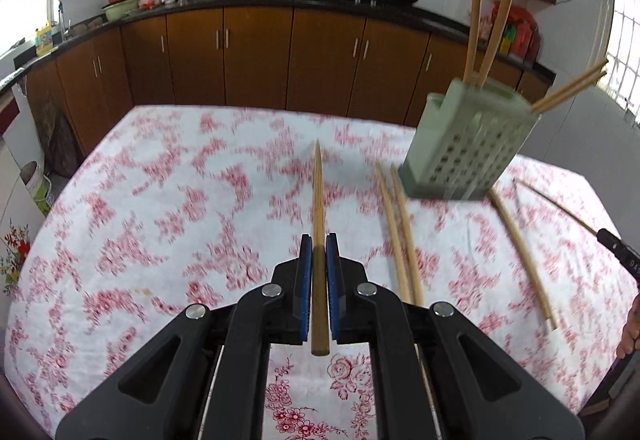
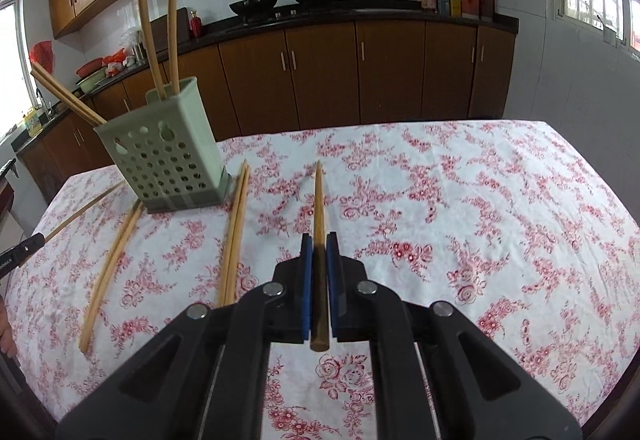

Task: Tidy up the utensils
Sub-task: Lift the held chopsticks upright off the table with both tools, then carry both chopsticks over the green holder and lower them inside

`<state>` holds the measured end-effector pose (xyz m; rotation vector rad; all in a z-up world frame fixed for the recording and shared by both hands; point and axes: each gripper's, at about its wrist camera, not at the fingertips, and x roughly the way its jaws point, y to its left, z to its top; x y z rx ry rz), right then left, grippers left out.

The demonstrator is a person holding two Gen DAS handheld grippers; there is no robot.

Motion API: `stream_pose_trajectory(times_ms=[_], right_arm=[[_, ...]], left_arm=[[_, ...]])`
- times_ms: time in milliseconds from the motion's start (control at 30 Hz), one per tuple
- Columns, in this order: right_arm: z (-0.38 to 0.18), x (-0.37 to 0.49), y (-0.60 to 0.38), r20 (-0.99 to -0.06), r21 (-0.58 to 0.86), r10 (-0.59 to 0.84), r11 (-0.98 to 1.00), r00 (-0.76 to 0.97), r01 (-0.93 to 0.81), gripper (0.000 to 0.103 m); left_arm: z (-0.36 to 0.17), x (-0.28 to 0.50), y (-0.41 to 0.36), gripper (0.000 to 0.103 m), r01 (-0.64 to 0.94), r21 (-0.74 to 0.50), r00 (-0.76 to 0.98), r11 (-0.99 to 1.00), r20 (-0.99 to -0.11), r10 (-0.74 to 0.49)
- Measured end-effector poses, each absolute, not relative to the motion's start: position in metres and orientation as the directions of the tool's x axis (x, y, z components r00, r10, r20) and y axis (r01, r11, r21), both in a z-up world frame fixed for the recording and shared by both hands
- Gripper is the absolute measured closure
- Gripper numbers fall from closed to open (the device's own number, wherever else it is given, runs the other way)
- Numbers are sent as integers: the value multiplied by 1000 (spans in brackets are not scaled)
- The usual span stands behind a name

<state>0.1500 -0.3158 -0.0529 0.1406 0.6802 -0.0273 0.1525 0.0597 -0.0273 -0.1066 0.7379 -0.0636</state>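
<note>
In the left wrist view, the left gripper (image 1: 319, 240) was clamped on a single wooden chopstick (image 1: 318, 199), its blue pads (image 1: 306, 264) pressed against both sides, the stick running straight ahead with its thin tip forward and its blunt end poking back behind the jaws. Ahead and to the right of this gripper stood a pale green perforated holder (image 1: 460, 151) on the floral tablecloth (image 1: 160, 199) of the table, with several chopsticks standing or leaning in it (the picture is blurred here). A loose pair of chopsticks (image 1: 400, 232) lay just right of the gripper, and another stick (image 1: 520, 256) farther right.

In the right wrist view, the right gripper (image 2: 319, 240) was likewise closed on one chopstick (image 2: 319, 199), tip forward, blunt end behind the pads. The green holder (image 2: 168, 155) stood ahead and to the left, four sticks rising from it. A loose pair (image 2: 234, 236) lay just left of the gripper, and another pair (image 2: 112, 276) farther left, beside the holder's foot
</note>
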Motion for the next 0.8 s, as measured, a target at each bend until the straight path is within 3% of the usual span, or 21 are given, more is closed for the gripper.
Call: stream_pose_trajectory(times_ms=[533,800], right_arm=[[2,139,-319,-480,159,15,985,877,70,95],[19,138,-317,-436,137,2,989,900,64,95]], left_arm=[[38,144,65,96,24,-197,841,980,-526,-126],[64,144,65,96,33,-180,877,983,-466,-115]])
